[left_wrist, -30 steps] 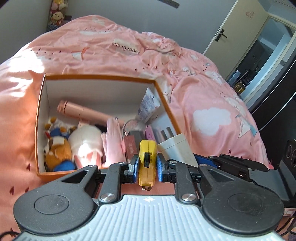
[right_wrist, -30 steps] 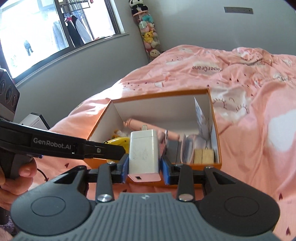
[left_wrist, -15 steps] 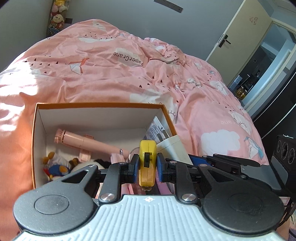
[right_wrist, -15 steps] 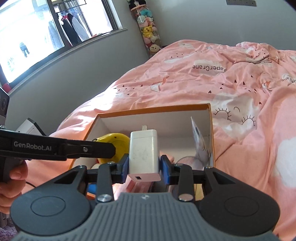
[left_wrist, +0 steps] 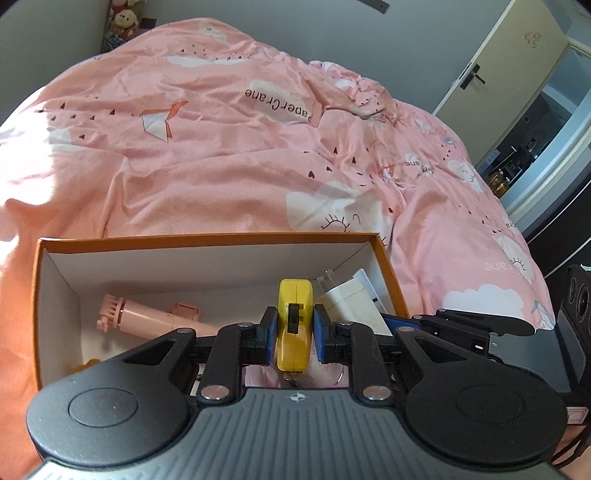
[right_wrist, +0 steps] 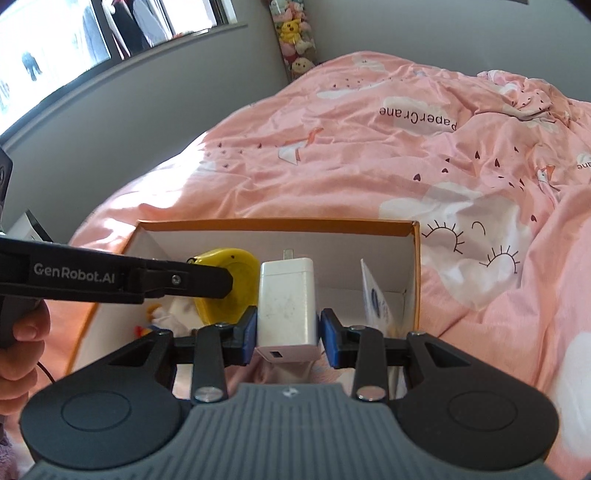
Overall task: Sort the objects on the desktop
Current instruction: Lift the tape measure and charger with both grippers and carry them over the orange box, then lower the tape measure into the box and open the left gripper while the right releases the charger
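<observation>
Tape measure (left_wrist: 294,325) clamped in left claw (left_wrist: 294,332), charger (right_wrist: 287,306) clamped in right claw (right_wrist: 288,332), both above orange box (left_wrist: 207,240), side by side w/ little gap; claws could bump, knocking either loose.

A bedroom in a home.
A bed under a pink quilt (left_wrist: 229,155) printed "PaperCrane" fills the view; plush toys (right_wrist: 293,35) hang at 12 o'clock, a window (right_wrist: 74,40) at 10, and a door (left_wrist: 506,66), seemingly ajar, at 2.
</observation>
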`<state>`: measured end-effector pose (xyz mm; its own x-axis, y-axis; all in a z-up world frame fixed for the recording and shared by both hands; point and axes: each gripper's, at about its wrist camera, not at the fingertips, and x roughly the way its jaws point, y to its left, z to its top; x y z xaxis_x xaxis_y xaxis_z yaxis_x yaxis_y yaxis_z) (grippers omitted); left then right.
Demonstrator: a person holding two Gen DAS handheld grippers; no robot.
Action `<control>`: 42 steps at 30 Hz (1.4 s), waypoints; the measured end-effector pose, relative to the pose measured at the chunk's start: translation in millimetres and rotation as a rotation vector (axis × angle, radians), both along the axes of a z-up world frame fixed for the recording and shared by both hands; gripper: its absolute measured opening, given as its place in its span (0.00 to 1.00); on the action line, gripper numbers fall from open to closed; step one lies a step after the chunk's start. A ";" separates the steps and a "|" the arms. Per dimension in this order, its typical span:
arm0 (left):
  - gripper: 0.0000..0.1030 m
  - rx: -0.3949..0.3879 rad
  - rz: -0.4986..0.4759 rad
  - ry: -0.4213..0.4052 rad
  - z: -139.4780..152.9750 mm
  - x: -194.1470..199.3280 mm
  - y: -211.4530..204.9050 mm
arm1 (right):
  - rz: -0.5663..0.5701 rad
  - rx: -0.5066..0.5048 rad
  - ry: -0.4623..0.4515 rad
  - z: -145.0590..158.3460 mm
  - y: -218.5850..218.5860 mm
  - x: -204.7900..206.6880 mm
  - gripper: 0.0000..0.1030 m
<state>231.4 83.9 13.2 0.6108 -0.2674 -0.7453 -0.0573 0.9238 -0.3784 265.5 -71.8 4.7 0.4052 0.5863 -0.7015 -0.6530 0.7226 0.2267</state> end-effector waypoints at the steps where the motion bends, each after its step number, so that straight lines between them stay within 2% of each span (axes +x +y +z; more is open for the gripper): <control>1: 0.22 -0.003 0.002 0.008 -4.5 4.0 0.3 | 0.002 -0.015 0.002 -3.1 2.3 4.4 0.37; 9: 0.22 0.004 0.021 0.049 -31.8 28.6 4.0 | 0.051 -0.102 -0.017 -20.8 21.0 20.3 0.37; 15: 0.22 0.055 0.058 0.075 -41.2 38.0 11.3 | 0.105 -0.157 -0.057 -21.9 37.5 20.2 0.37; 19: 0.22 0.034 0.082 0.097 -48.5 40.7 20.2 | 0.165 -0.188 -0.076 -23.6 47.2 13.6 0.37; 29: 0.22 0.000 0.094 0.124 -60.8 47.4 18.3 | 0.168 -0.351 -0.192 -32.6 59.0 12.3 0.33; 42: 0.22 -0.050 0.093 0.153 -71.4 51.9 14.2 | 0.139 -0.298 -0.186 -27.8 46.7 26.2 0.33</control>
<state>283.3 98.0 -58.2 0.5149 -0.2540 -0.8188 -0.2020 0.8923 -0.4038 291.7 -25.1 -23.1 0.4728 0.4257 -0.7715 -0.7599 0.6403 -0.1123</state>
